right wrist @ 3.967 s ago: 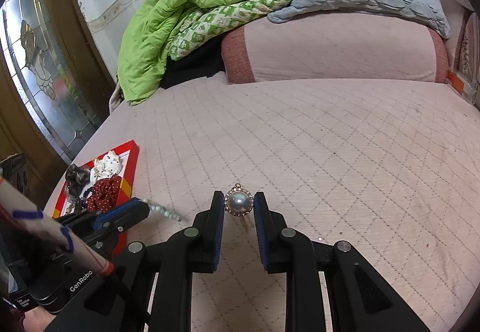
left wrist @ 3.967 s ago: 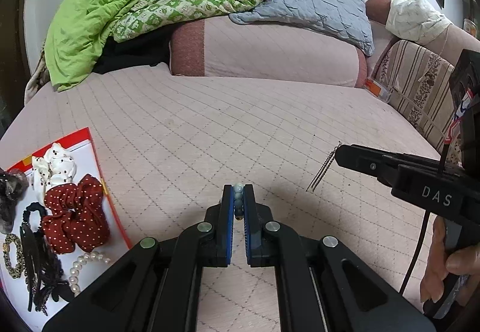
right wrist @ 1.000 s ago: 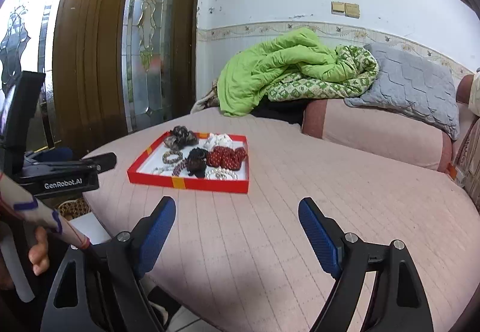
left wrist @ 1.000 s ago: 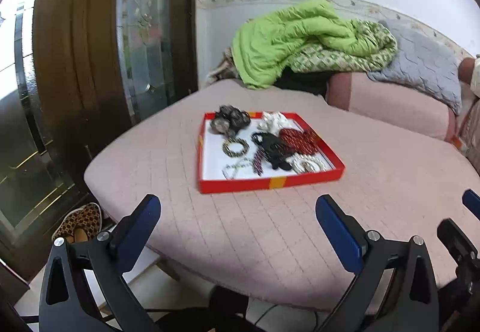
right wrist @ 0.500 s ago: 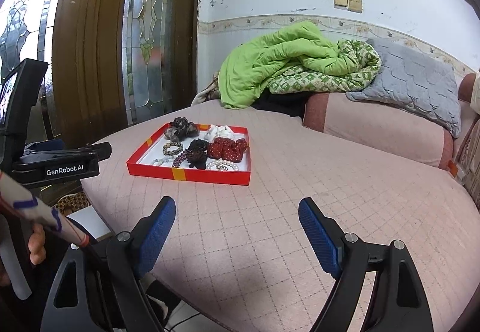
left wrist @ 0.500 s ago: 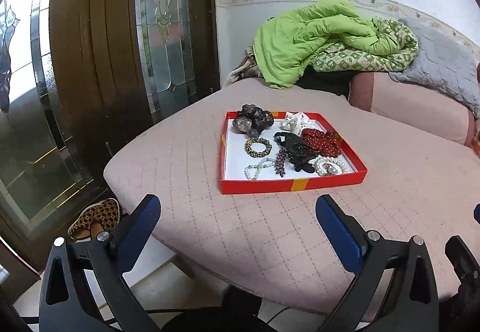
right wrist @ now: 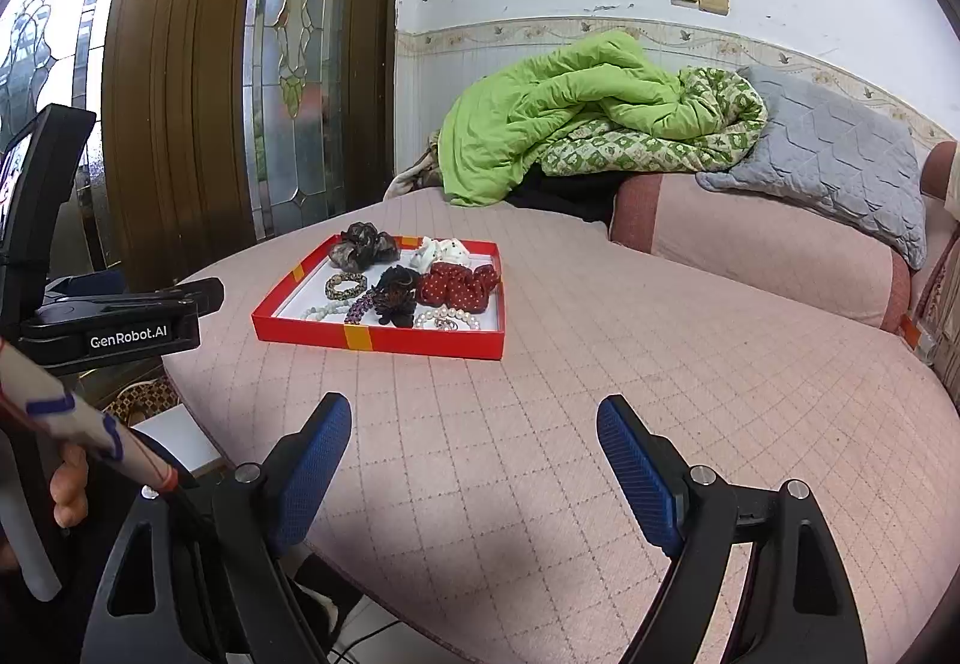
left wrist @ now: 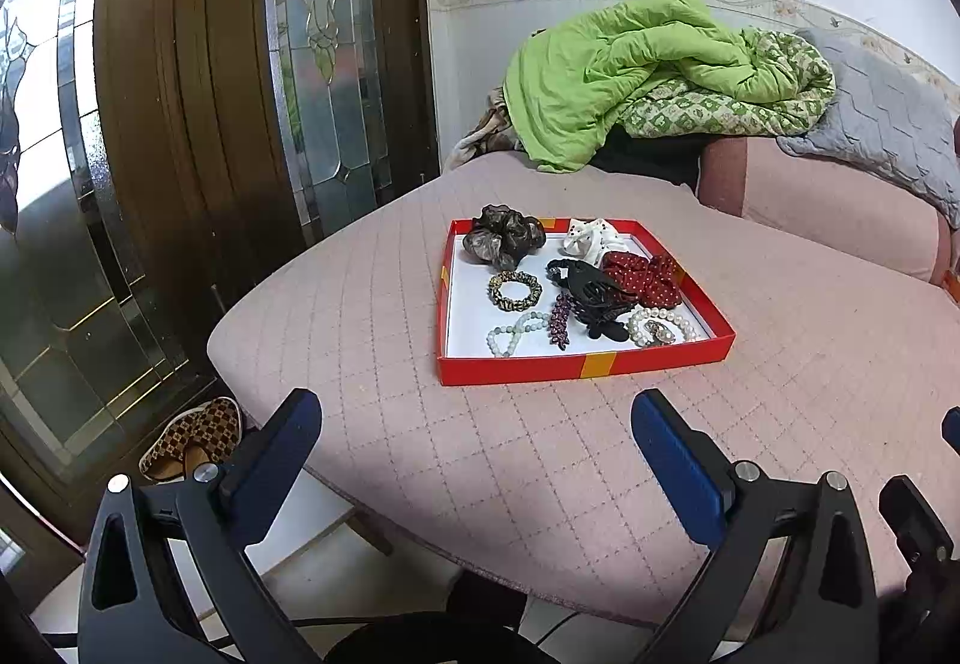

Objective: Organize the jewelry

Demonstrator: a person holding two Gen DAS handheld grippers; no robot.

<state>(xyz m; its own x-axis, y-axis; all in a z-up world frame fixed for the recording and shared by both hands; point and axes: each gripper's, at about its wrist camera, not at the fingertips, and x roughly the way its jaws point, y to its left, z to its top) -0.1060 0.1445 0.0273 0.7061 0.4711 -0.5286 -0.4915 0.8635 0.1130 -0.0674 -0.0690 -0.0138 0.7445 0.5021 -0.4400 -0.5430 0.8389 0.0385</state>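
Red tray (left wrist: 585, 365) on bed; left gripper (left wrist: 474, 442), right gripper (right wrist: 474, 451) spread empty | shoes (left wrist: 192, 439) only left view

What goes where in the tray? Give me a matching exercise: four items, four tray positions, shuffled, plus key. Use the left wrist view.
Items:
1. dark brown scrunchie
2. white scrunchie
3. pale green bead bracelet
4. pearl bracelet

Positions in the red tray, as seen in the left wrist view:
A. near right corner
B. far left corner
C. near edge, left of centre
D. far edge, right of centre

Pairs: 1-B, 2-D, 3-C, 4-A
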